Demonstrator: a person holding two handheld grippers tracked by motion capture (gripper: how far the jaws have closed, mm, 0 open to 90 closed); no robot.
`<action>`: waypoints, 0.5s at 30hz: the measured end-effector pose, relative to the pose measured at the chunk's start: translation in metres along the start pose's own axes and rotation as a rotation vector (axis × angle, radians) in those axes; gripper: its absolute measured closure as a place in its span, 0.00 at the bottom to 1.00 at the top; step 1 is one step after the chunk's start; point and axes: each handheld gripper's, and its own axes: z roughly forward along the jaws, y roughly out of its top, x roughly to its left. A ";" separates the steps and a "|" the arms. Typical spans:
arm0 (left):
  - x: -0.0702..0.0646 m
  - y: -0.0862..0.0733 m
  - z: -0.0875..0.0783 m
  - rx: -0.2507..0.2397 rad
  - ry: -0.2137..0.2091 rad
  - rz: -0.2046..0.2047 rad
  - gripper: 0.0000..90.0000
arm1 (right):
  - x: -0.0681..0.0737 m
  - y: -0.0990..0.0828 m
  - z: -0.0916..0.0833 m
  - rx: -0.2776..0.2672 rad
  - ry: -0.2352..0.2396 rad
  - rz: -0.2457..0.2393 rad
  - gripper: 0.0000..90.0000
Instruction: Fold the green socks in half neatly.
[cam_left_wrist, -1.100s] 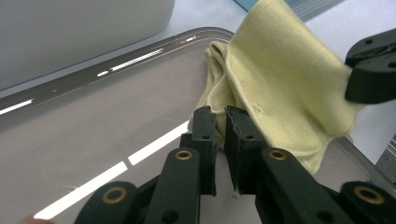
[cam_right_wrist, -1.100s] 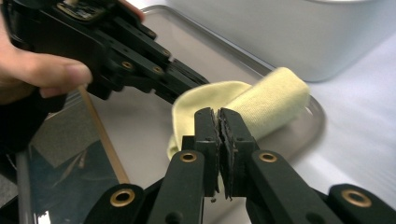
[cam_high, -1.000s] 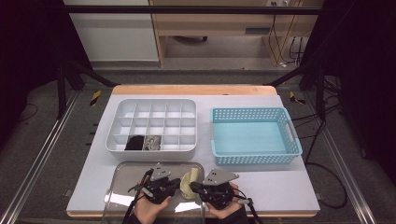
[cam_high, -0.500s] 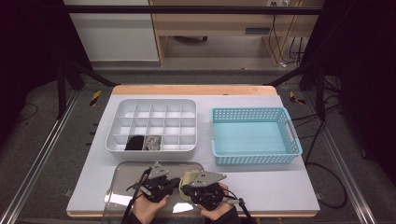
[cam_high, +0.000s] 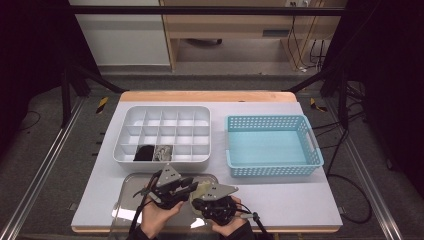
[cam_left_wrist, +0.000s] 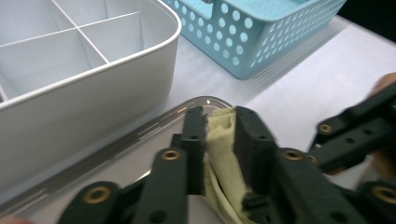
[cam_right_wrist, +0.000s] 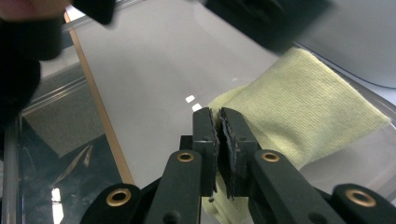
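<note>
A pale yellow cloth (cam_high: 202, 189) lies bunched over the shiny metal tray (cam_high: 131, 181) at the table's front edge, between my two grippers. In the left gripper view, the left gripper (cam_left_wrist: 220, 114) has a folded part of the cloth (cam_left_wrist: 220, 140) filling the gap between its pads; its jaws have just been opening, and the cloth still touches both. The right gripper (cam_right_wrist: 218, 114) is pinched nearly closed on the near edge of the cloth (cam_right_wrist: 303, 112), low over the tray (cam_right_wrist: 149, 60). In the high view, the left gripper (cam_high: 186, 186) and right gripper (cam_high: 201, 200) are close together.
A white compartment box (cam_high: 165, 131) stands just behind the tray, with a black item (cam_high: 145, 153) and a grey item (cam_high: 162, 153) in its front cells. A light blue perforated basket (cam_high: 272, 145) sits to its right. The box wall (cam_left_wrist: 93, 93) is close to the left gripper.
The right gripper has moved left, close up to the left one. The left gripper has risen a little with the cloth between its jaws.
</note>
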 end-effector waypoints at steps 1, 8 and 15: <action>-0.001 0.000 0.004 0.019 0.007 0.007 0.72 | 0.000 0.000 0.000 0.000 -0.001 -0.003 0.94; 0.009 -0.010 0.013 0.073 0.031 -0.013 0.68 | 0.000 0.000 -0.006 0.016 0.004 -0.017 0.94; 0.010 -0.024 0.002 0.069 -0.003 -0.041 0.69 | -0.008 -0.004 -0.024 0.025 -0.028 -0.011 0.94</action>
